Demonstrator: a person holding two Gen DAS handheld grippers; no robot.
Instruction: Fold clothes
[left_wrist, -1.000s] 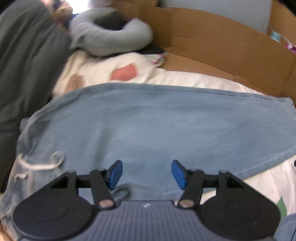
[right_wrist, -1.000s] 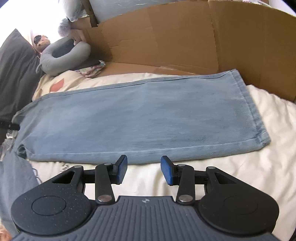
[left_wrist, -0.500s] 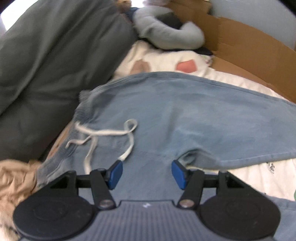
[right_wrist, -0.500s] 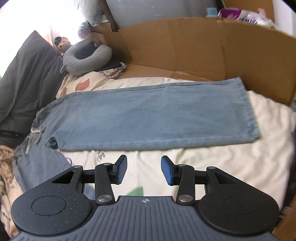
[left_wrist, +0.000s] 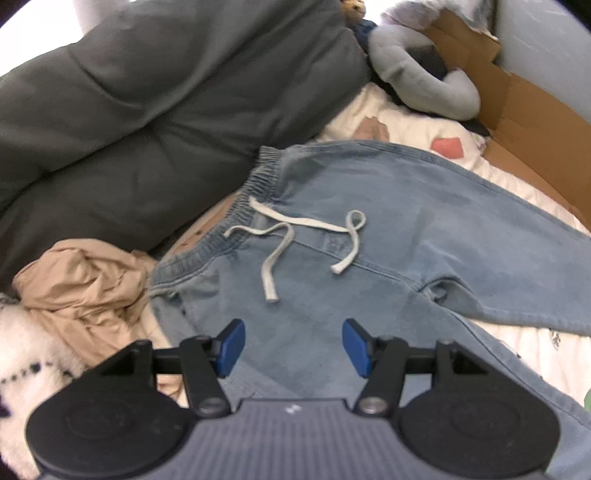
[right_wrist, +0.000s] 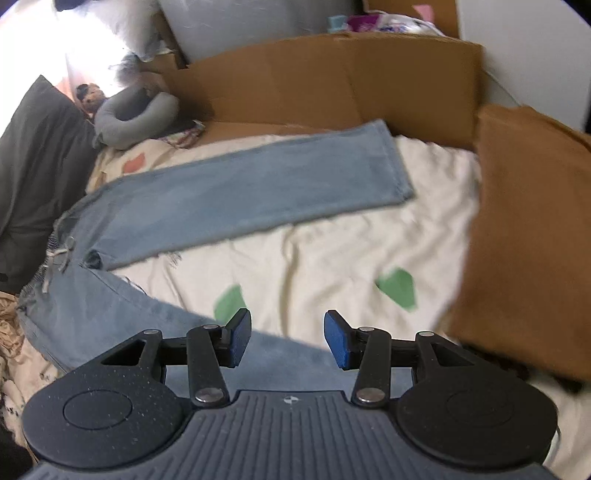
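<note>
Light blue jeans (left_wrist: 424, 221) lie spread on a cream bedspread (right_wrist: 332, 251), legs apart in a V. Their elastic waistband (left_wrist: 255, 184) and white drawstring (left_wrist: 291, 225) face the dark pillow. My left gripper (left_wrist: 293, 347) hovers open above the near leg just below the waist, nothing between its blue pads. In the right wrist view the far leg (right_wrist: 258, 184) stretches flat toward the cardboard, and the near leg (right_wrist: 122, 314) runs under my right gripper (right_wrist: 288, 338). Its jaws are opening, with nothing held.
A dark grey pillow (left_wrist: 147, 110) lies beyond the waistband. Crumpled tan cloth (left_wrist: 81, 288) sits left of the jeans. A grey neck pillow (left_wrist: 421, 77) and cardboard walls (right_wrist: 332, 81) line the far side. A brown cushion (right_wrist: 528, 240) stands at the right.
Both grippers pulled back and rose. The left view swung from the far leg to the waistband and drawstring. The right view now takes in both legs and the brown cushion.
</note>
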